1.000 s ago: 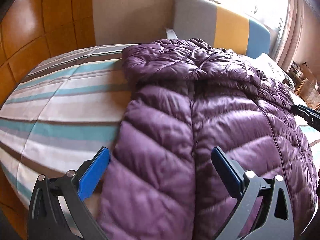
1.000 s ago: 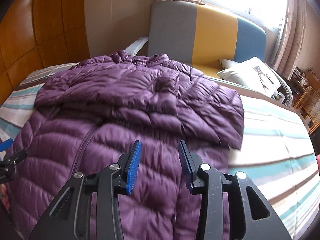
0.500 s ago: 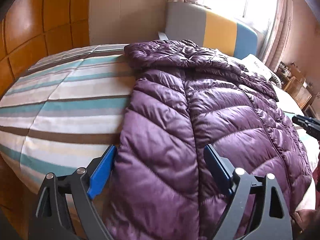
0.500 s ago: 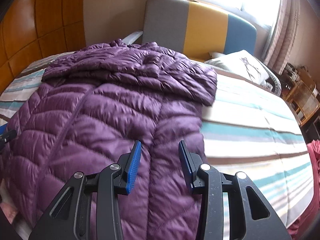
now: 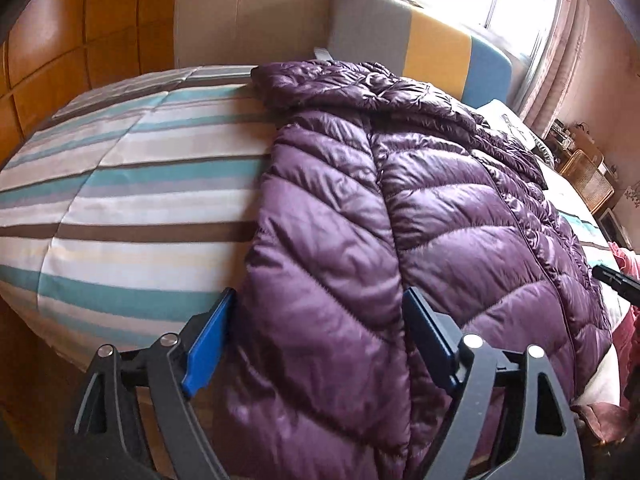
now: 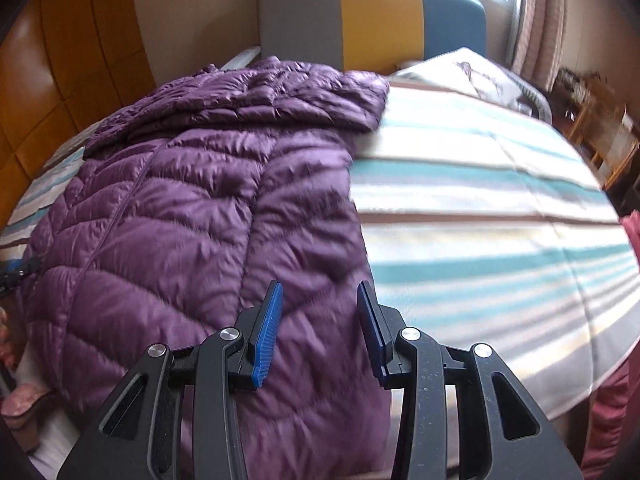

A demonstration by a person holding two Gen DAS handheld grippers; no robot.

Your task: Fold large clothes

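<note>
A purple quilted down jacket [image 5: 420, 208] lies flat on the striped bed, hood toward the headboard, hem hanging over the near edge. It also shows in the right wrist view [image 6: 208, 208]. My left gripper [image 5: 320, 344] is open wide, its jaws straddling the jacket's left hem panel. My right gripper [image 6: 320, 328] is open, its jaws over the jacket's right hem edge. Neither is closed on the fabric. The tip of the right gripper [image 5: 616, 280] shows at the right edge of the left wrist view.
The striped bedspread [image 5: 132, 208] covers the bed [image 6: 500, 240]. A grey, yellow and blue headboard [image 6: 376, 16] stands at the back with a white pillow [image 6: 472, 76] beside it. Wooden wall panels [image 5: 80, 40] are on the left. Pink cloth [image 6: 624, 380] hangs at the right.
Both grippers have pulled back and down toward the jacket's hem at the near edge of the bed. The left jaws now straddle the hem panel. Both stayed open.
</note>
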